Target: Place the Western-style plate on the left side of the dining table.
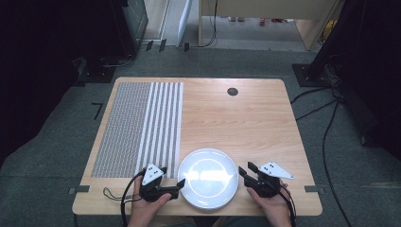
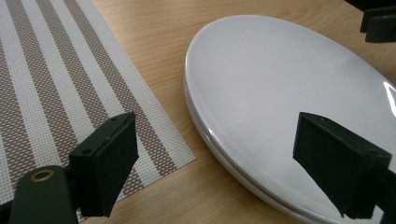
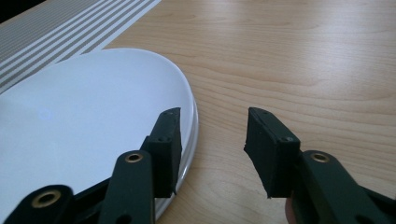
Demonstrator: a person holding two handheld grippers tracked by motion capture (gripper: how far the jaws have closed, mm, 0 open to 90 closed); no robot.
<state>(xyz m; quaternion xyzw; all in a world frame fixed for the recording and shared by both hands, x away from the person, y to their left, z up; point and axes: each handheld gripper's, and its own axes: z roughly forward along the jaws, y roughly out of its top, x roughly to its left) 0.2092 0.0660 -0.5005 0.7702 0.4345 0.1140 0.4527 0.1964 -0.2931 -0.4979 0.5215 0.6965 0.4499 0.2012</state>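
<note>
The whole table [image 1: 246,118] with its dark grommet [image 1: 232,91] is seen from the high view. White plate [image 1: 208,178] lies at the near edge, beside the striped placemat [image 1: 137,127]. Left gripper [image 2: 217,163] is spread wide across the plate's rim, ungripped; right gripper [image 3: 212,149] is part-open, nothing clasped.

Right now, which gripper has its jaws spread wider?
The left gripper, beside the mat: its jaws gape widely, while the right gripper's stand closer together.

No lettering, label, brand mark or number can be read anywhere (not on the white plate [image 1: 208,177] at lower centre, nor the striped mat [image 1: 137,127] at left, nor the wooden surface [image 1: 246,118] itself).
</note>
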